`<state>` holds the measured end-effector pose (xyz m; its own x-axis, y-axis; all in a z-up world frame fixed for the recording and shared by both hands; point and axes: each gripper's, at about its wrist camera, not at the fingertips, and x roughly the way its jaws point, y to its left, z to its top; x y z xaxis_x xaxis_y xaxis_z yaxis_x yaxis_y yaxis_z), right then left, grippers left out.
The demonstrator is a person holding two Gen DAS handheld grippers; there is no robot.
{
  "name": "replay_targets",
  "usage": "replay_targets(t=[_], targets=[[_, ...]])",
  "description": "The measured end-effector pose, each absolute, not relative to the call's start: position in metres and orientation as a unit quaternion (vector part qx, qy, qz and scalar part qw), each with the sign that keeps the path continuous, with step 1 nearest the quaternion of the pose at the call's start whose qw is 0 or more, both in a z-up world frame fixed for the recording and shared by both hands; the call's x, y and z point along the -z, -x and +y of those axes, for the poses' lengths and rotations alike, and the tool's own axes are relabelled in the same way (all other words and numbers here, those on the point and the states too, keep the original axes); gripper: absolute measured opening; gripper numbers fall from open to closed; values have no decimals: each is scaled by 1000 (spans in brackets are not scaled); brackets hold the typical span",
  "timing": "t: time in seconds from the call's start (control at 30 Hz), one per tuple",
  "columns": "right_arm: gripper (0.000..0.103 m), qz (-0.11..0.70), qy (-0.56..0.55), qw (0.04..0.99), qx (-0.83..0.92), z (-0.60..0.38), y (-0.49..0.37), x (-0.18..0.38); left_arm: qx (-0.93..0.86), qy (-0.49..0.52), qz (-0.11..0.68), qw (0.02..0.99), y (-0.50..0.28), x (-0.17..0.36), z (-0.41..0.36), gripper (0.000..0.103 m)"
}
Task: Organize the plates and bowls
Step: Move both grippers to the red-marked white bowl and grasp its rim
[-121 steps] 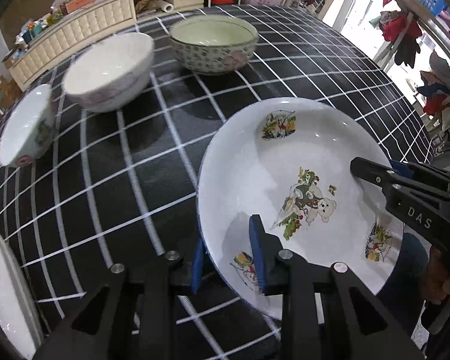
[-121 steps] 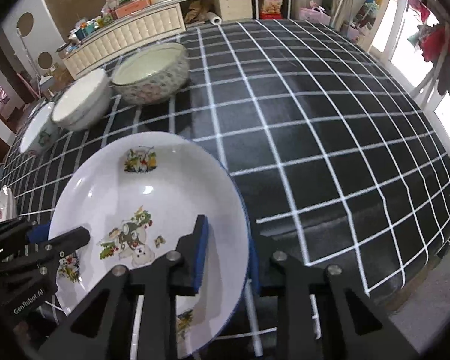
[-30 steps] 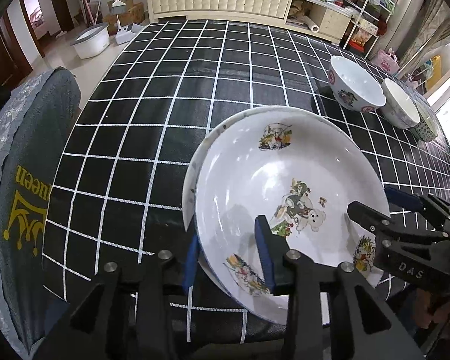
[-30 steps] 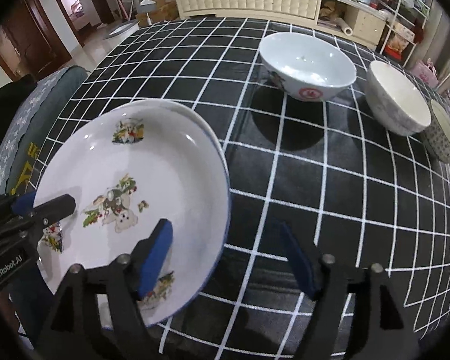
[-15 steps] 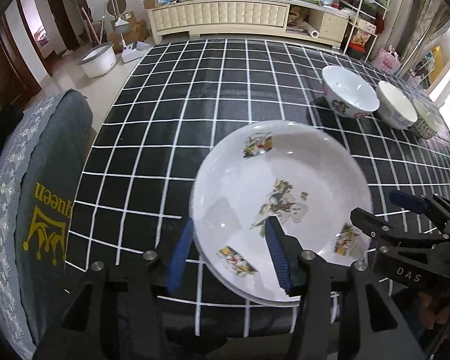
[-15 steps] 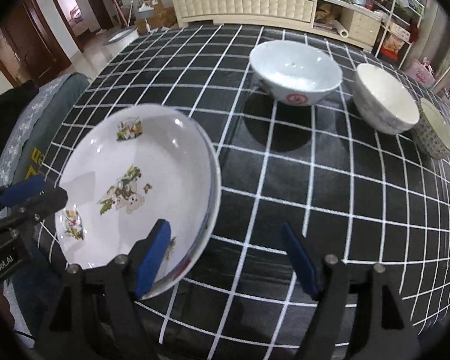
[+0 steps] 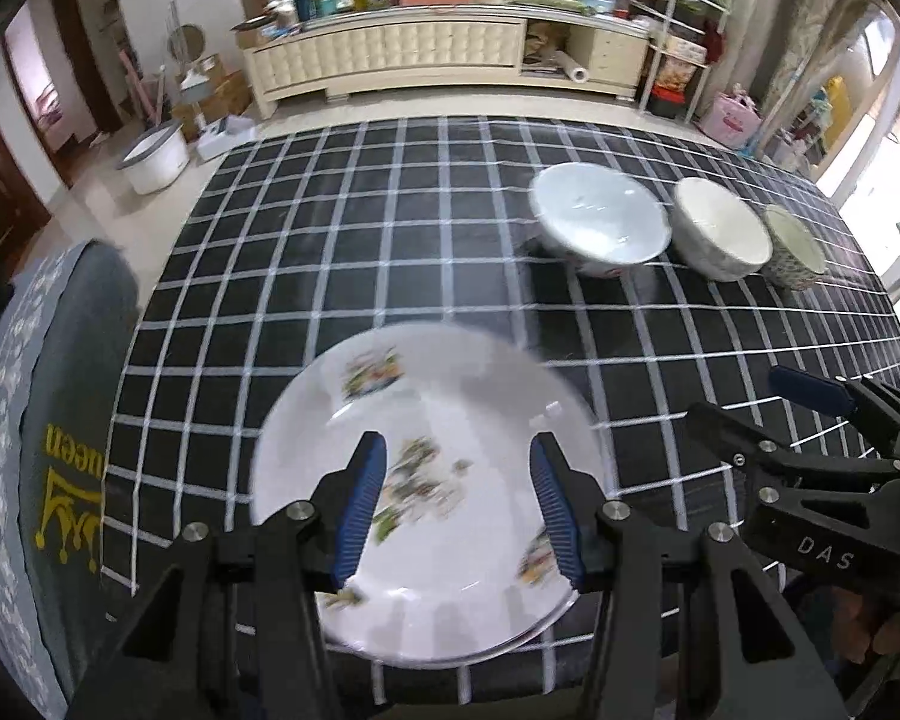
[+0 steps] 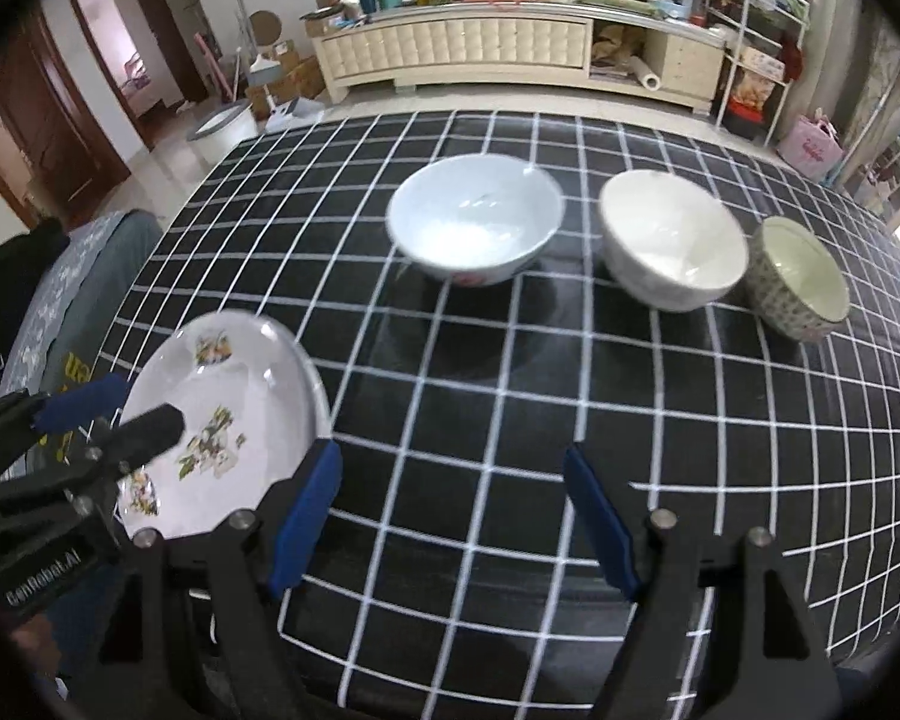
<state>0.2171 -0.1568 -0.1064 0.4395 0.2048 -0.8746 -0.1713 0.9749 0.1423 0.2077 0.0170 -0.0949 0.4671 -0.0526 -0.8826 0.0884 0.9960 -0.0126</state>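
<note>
A white plate with cartoon prints [image 7: 438, 420] [image 8: 234, 396] lies at the table's near left corner, on top of a second plate of which only a rim edge shows. My left gripper [image 7: 457, 510] [image 8: 123, 411] hovers above it. Its jaws are opening, and the blue pads touch nothing. My right gripper [image 8: 453, 510] [image 7: 756, 402] is open over bare tablecloth just right of the plate. Three bowls stand in a row farther back: a white one with a red mark [image 8: 474, 222] [image 7: 600, 228], a plain white one [image 8: 672, 240] [image 7: 720, 228] and a small patterned one [image 8: 801, 276] [image 7: 795, 246].
The black tablecloth with white grid lines [image 8: 510, 390] covers the whole table. A grey chair back with yellow print [image 7: 48, 450] stands at the left edge. A cream cabinet [image 8: 462, 48] and a white basin [image 7: 153, 159] are on the floor beyond.
The left gripper let go of the plate's rim and opened wider. Both grippers rose and drew back, so the plate looks smaller and stays on the table.
</note>
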Motion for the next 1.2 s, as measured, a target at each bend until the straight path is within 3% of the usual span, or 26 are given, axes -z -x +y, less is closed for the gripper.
replay_targets(t=[0.47, 1.07, 1.2], targets=[[80, 502, -50, 859, -90, -216, -267, 91, 80, -37, 514, 853, -280, 75, -59, 55], [80, 500, -13, 857, -126, -196, -341, 111, 68, -42, 535, 841, -368, 97, -56, 55], [68, 503, -3, 852, -144, -190, -353, 117, 70, -30, 550, 831, -382, 109, -49, 55]])
